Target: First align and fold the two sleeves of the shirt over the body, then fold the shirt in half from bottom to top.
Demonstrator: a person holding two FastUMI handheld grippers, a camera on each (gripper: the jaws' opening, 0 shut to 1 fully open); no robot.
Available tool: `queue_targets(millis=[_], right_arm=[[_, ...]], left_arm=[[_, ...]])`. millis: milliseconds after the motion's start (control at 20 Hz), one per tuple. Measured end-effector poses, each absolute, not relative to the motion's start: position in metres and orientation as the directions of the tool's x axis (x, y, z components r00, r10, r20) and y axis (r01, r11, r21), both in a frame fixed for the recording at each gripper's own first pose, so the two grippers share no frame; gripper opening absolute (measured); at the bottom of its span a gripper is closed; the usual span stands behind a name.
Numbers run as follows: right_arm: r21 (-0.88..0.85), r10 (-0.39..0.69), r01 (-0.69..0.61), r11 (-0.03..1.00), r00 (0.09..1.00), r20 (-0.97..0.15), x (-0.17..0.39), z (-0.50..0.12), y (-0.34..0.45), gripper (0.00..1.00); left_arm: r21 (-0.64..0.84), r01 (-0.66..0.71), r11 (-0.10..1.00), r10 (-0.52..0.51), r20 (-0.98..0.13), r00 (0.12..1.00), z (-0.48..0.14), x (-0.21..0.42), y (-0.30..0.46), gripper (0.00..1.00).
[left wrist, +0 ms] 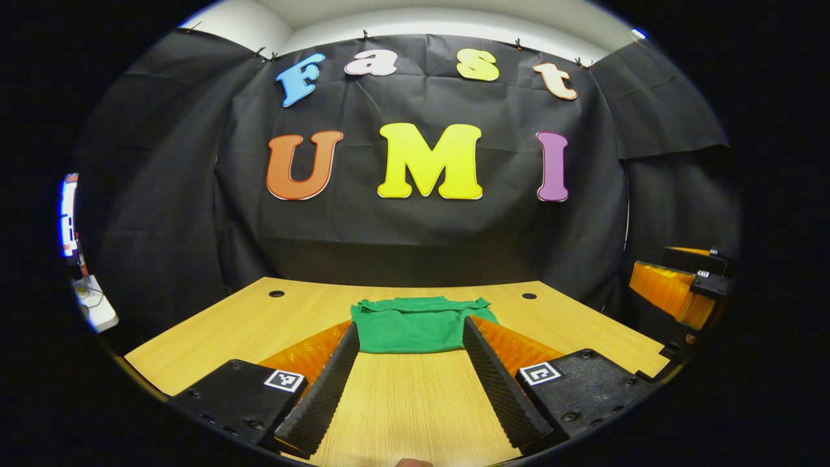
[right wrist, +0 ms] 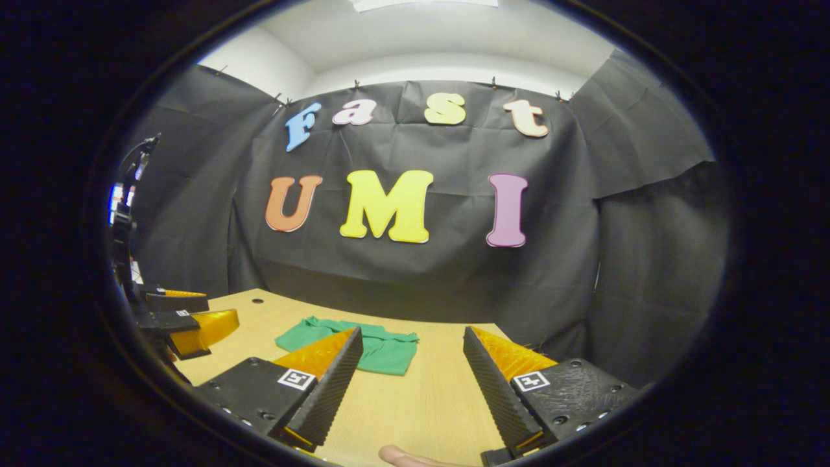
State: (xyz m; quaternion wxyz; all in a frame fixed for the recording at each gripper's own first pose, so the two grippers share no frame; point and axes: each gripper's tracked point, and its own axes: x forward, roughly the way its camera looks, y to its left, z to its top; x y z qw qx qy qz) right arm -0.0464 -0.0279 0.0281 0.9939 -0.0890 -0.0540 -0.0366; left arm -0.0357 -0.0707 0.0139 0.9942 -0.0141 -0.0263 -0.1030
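- Left tongs (left wrist: pixel 410 331), seen in the left gripper view: the two fingers stand wide apart and hold nothing. They hover above the table, tips framing the near edge of the shirt without touching it.
- Right tongs (right wrist: pixel 410 337), seen in the right gripper view: these fingers are also spread wide and hold nothing. They hang over bare wood, with the shirt just behind the tip of the finger at 7 o'clock.
- Shirt (left wrist: pixel 415 324): a green shirt lies flat on the table as a compact folded rectangle. Its sleeves are tucked over the body, and a folded layer with a collar-like edge runs along its far side. In the left gripper view it sits just below the centre of the picture. In the right gripper view the shirt (right wrist: pixel 382 350) lies toward 7 o'clock from the centre.
- Table (left wrist: pixel 415 402): a light wooden top with straight grain. Two small round holes sit near its far edge, at about 10 and 2 o'clock from the shirt.
- In the left gripper view the right tongs also show at 3 o'clock, well apart from the shirt. In the right gripper view the left tongs also show at 9 o'clock.
- A fingertip (right wrist: pixel 405 457) shows at 6 o'clock in the right gripper view.
- Black cloth wall (left wrist: pixel 415 227): it hangs behind the table, with white ceiling above.
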Motion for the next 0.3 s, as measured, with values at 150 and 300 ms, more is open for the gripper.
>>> queue_targets(millis=[150, 300], right_arm=[[-0.168, -0.044, 0.061, 0.984, 0.994, 0.102, -0.06, 0.013, -0.019, 0.95], [-0.219, -0.061, 0.078, 0.973, 0.995, 0.085, -0.06, 0.004, -0.014, 0.95]], left_arm=[[-0.003, 0.162, 0.987, -0.162, 0.075, 0.984, 0.021, -0.041, -0.049, 1.0], [-0.026, 0.176, 0.984, -0.173, 0.084, 0.981, 0.025, -0.045, -0.05, 1.0]])
